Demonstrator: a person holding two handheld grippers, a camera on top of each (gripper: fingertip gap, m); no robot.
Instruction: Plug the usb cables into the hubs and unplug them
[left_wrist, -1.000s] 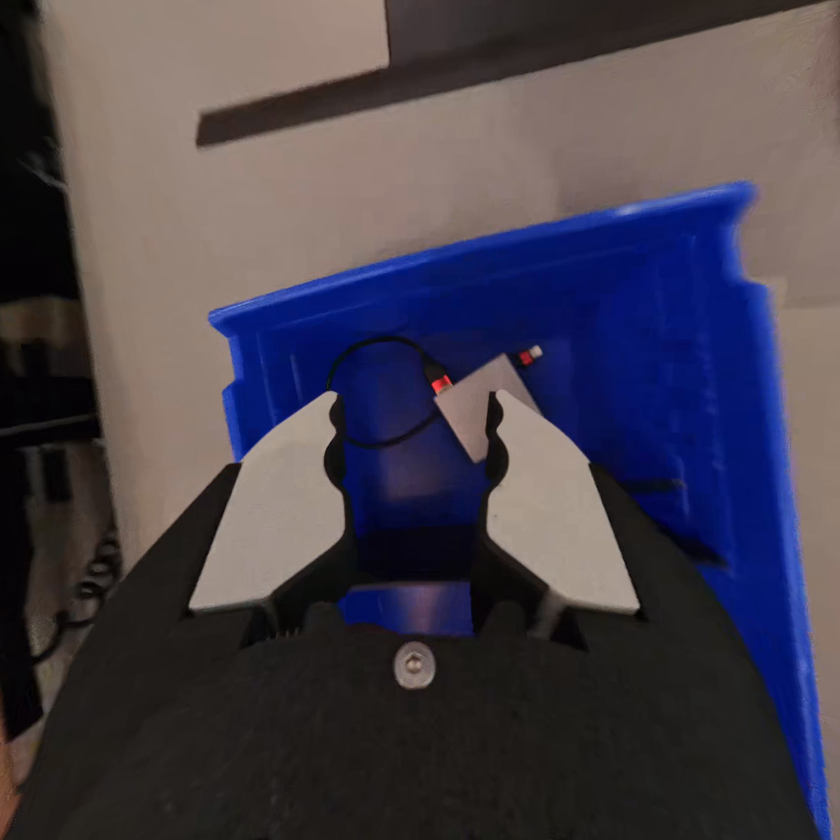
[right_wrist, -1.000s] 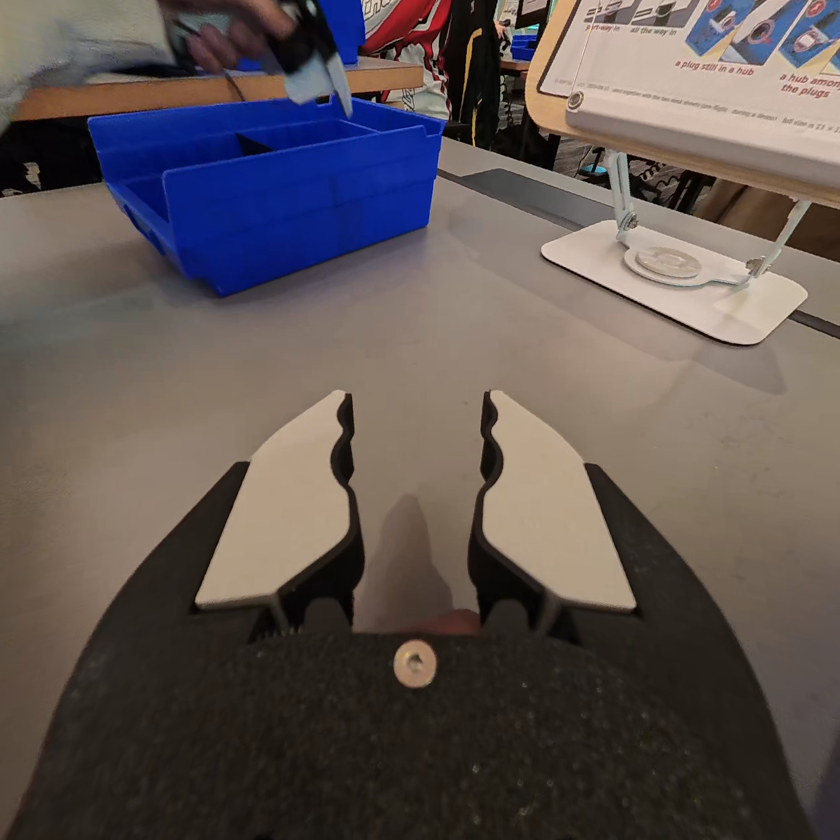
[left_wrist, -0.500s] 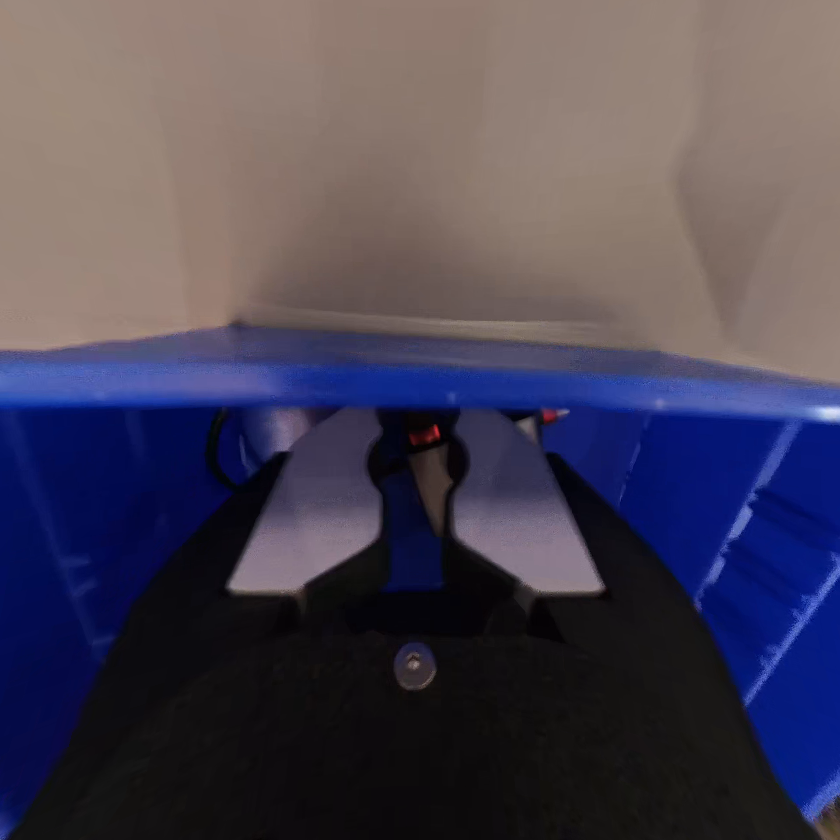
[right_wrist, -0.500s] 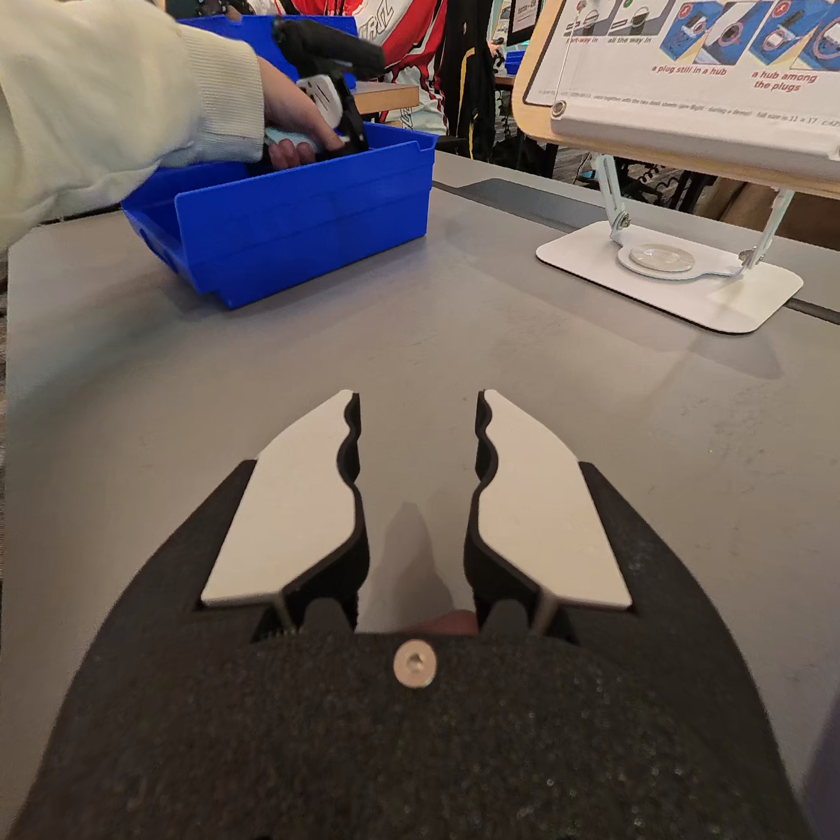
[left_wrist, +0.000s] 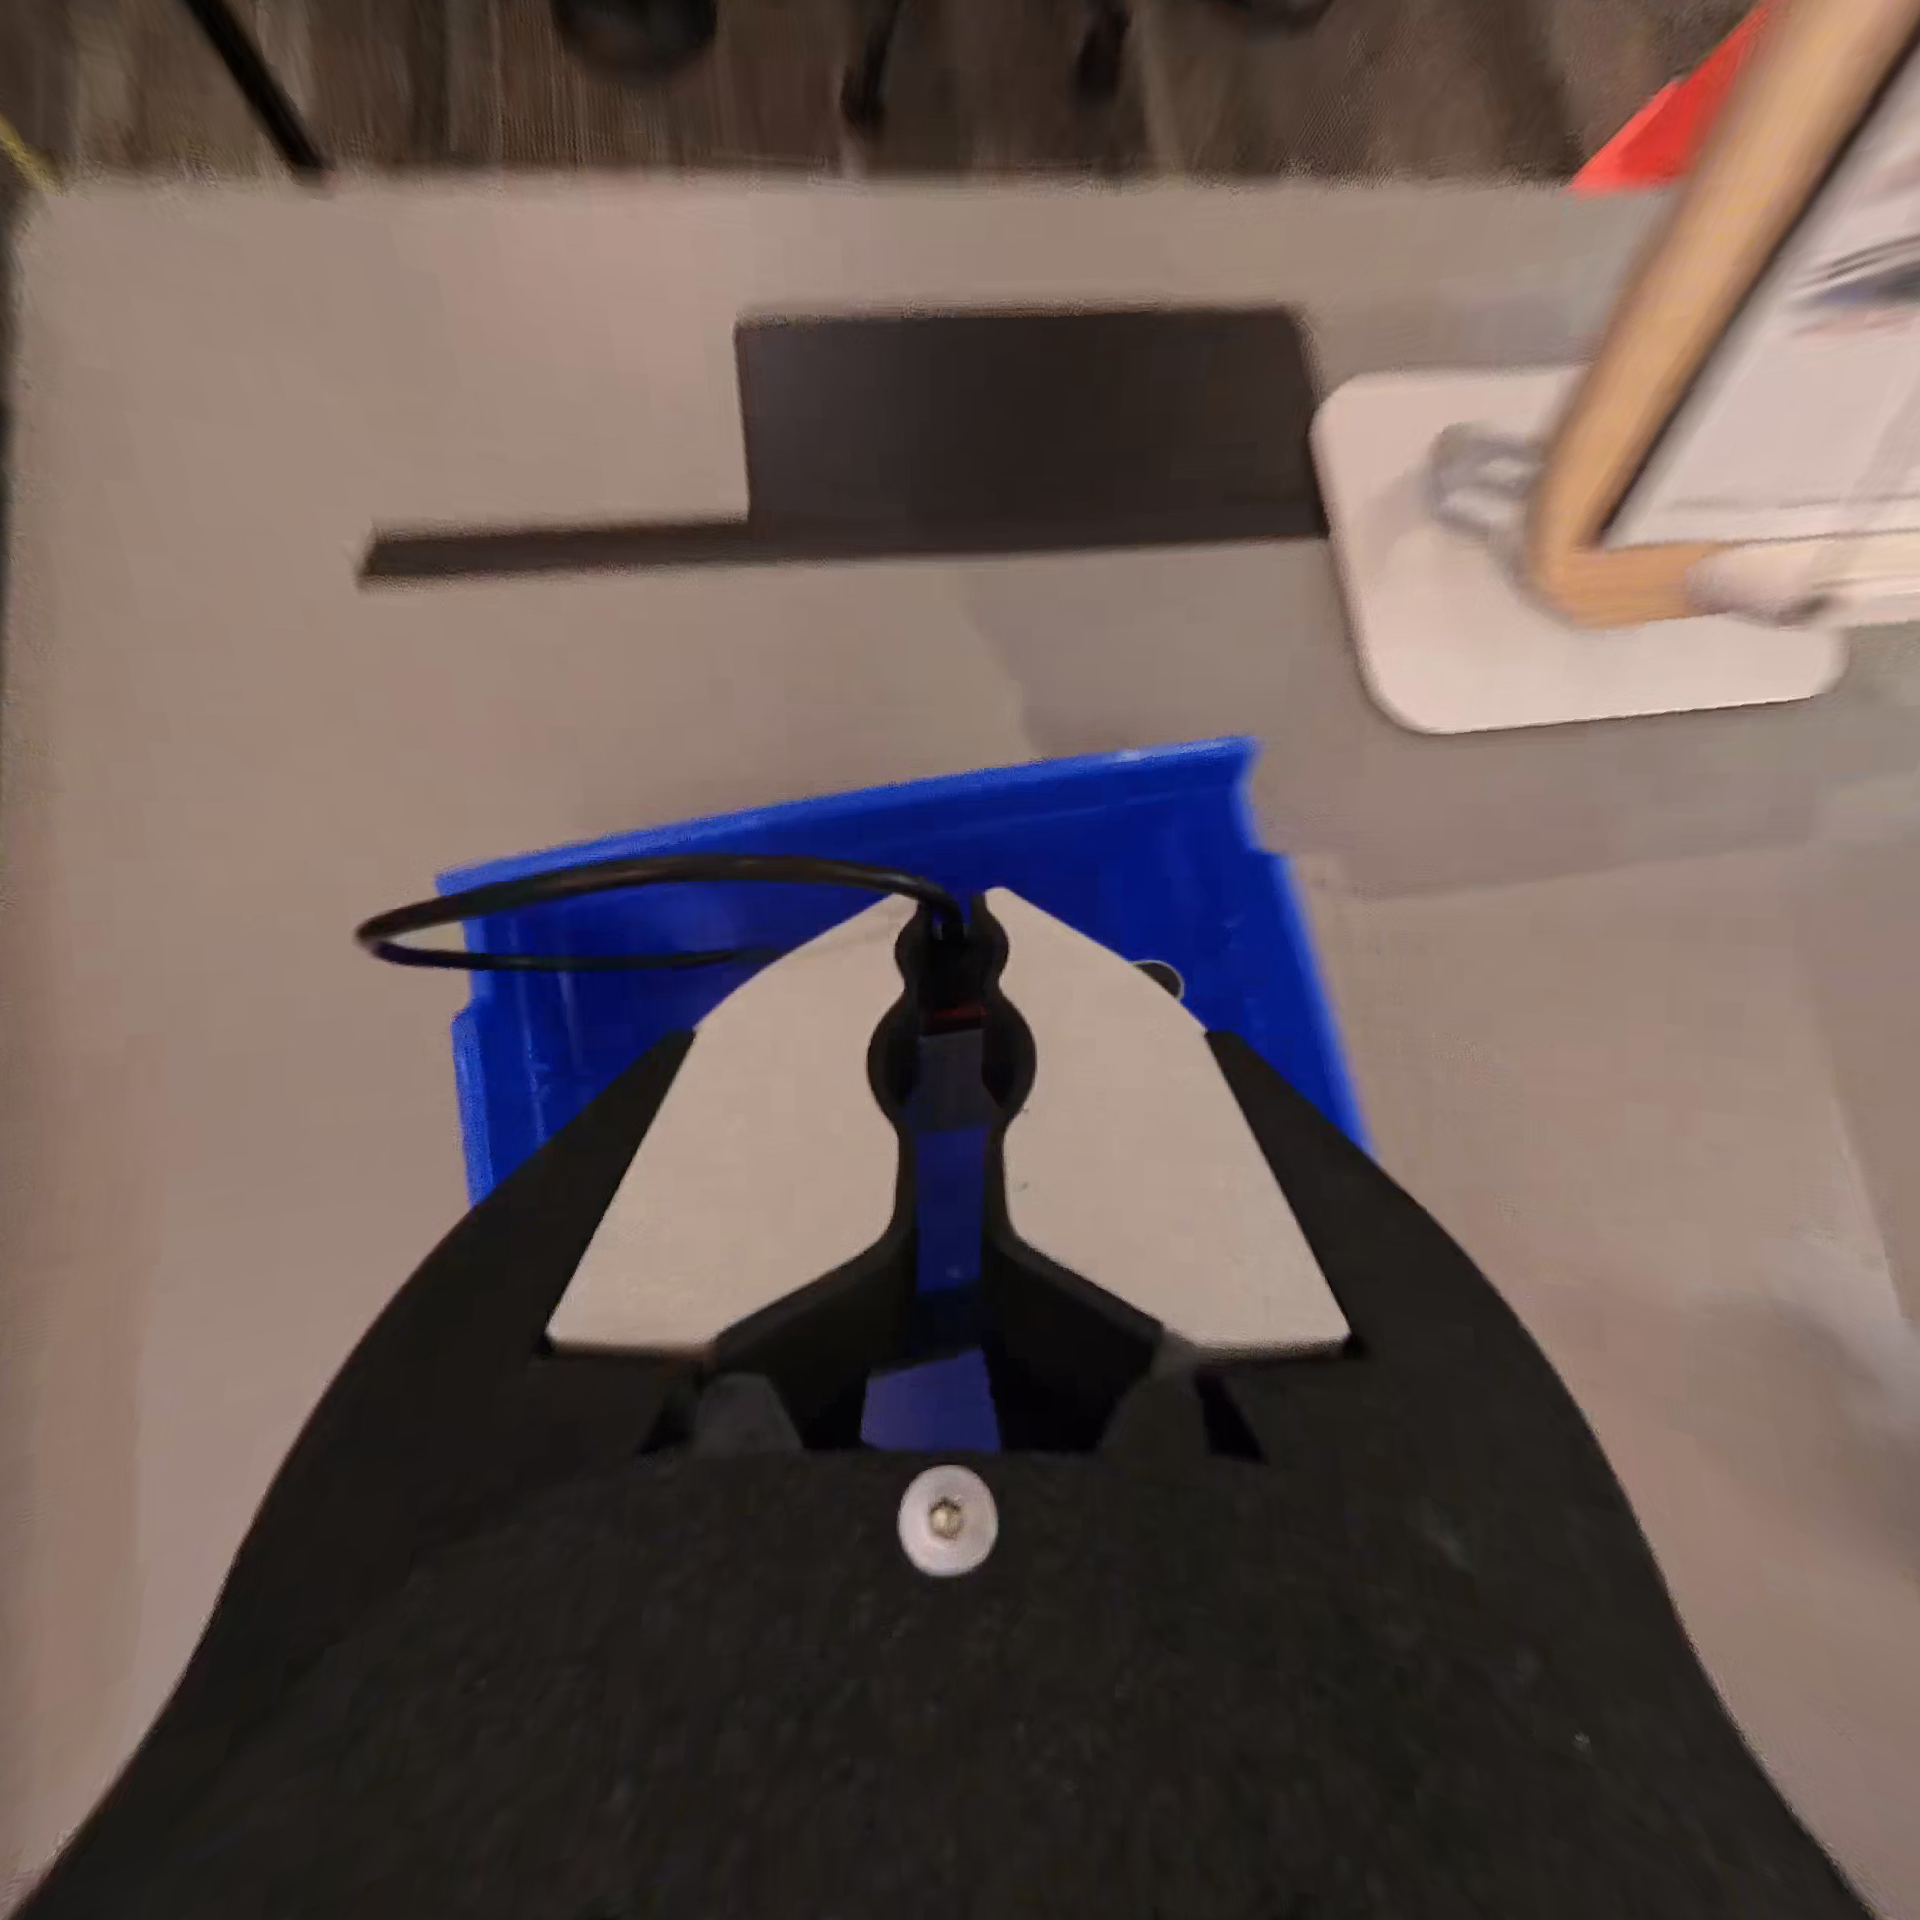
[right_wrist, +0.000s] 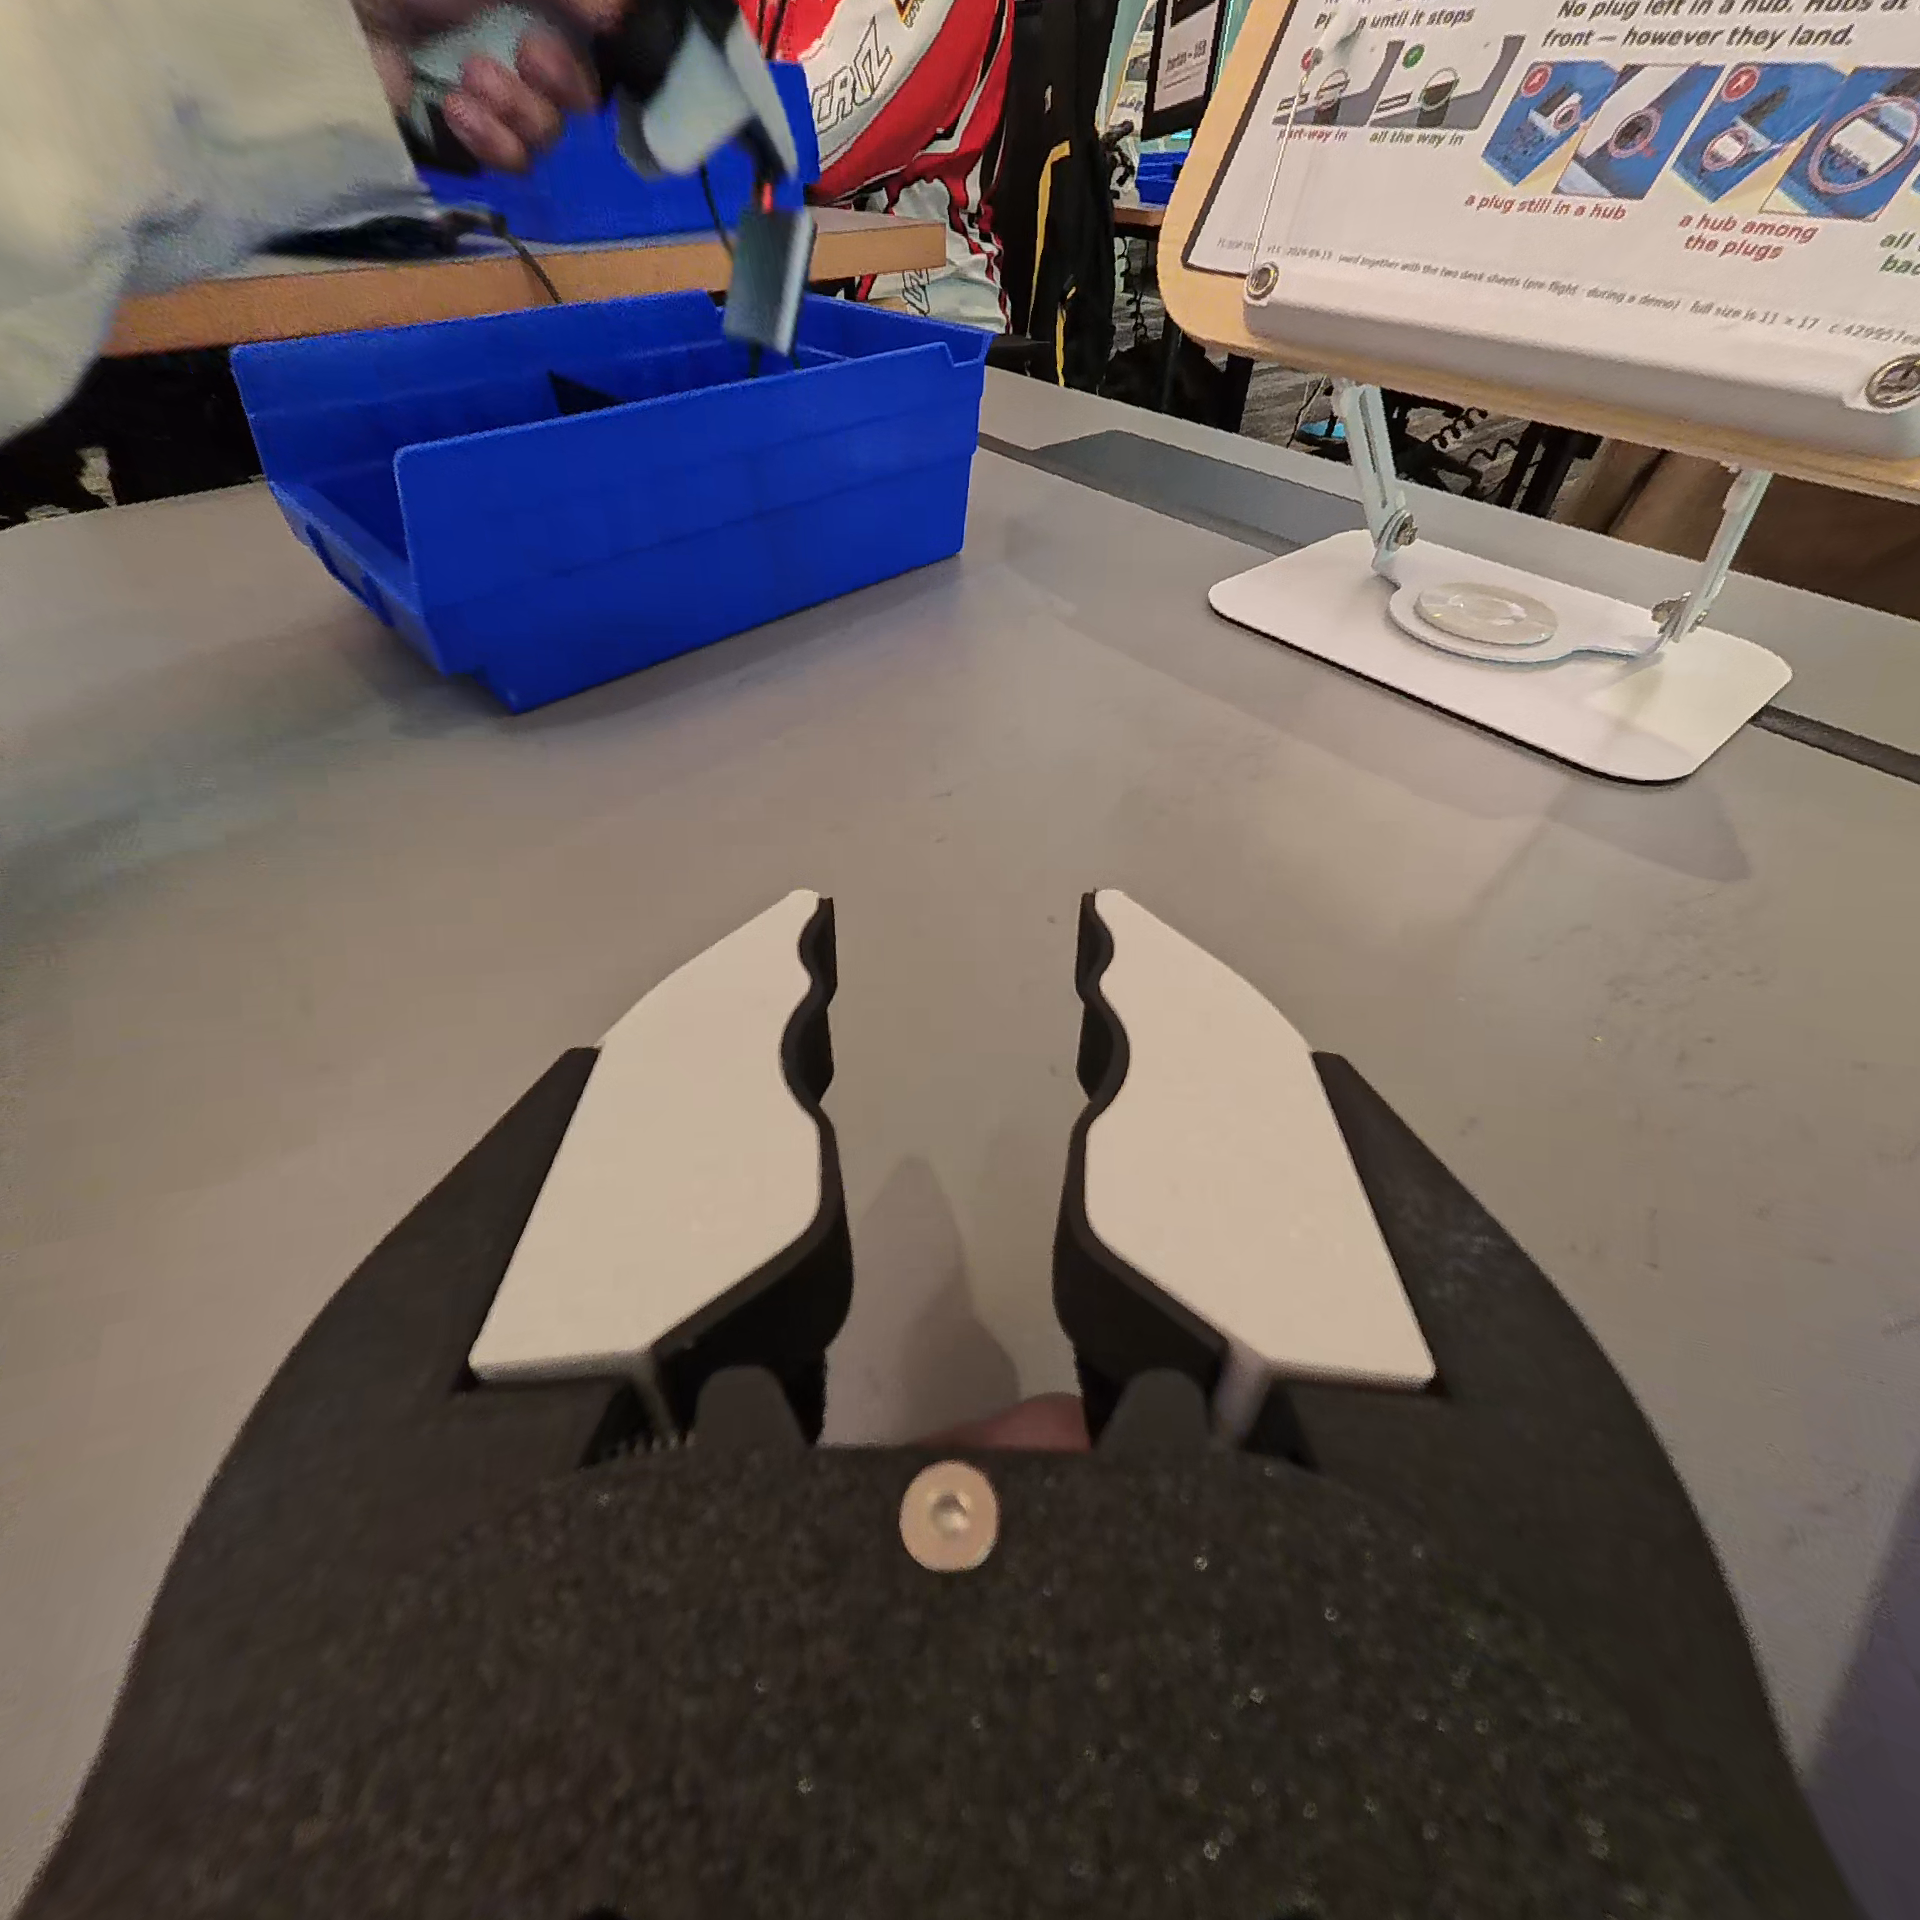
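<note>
My left gripper (left_wrist: 951, 906) is shut on a thin grey USB hub (left_wrist: 943, 1081), seen edge-on between the fingers, and holds it above the blue bin (left_wrist: 1049, 821). A black cable (left_wrist: 623, 883) with a red-collared plug runs from the hub's top and loops to the left. In the right wrist view the left gripper (right_wrist: 727, 99) is at the far left, and the hub (right_wrist: 771, 272) hangs over the bin (right_wrist: 675, 509). My right gripper (right_wrist: 956, 914) is open and empty, low over the grey table.
A white stand base (right_wrist: 1496, 655) carrying a tilted instruction board (right_wrist: 1621, 208) sits at the far right of the table. A dark rectangular inset (left_wrist: 1018, 436) lies in the table beyond the bin. A person's sleeve and hand (right_wrist: 488, 94) hold the left gripper. Another table and bin stand behind. My right fingertips sit around 45 cm from my left ones.
My left gripper has shut on the hub inside the bin and lifted it out, with the cable trailing. My right gripper has stayed about where it was, open.
</note>
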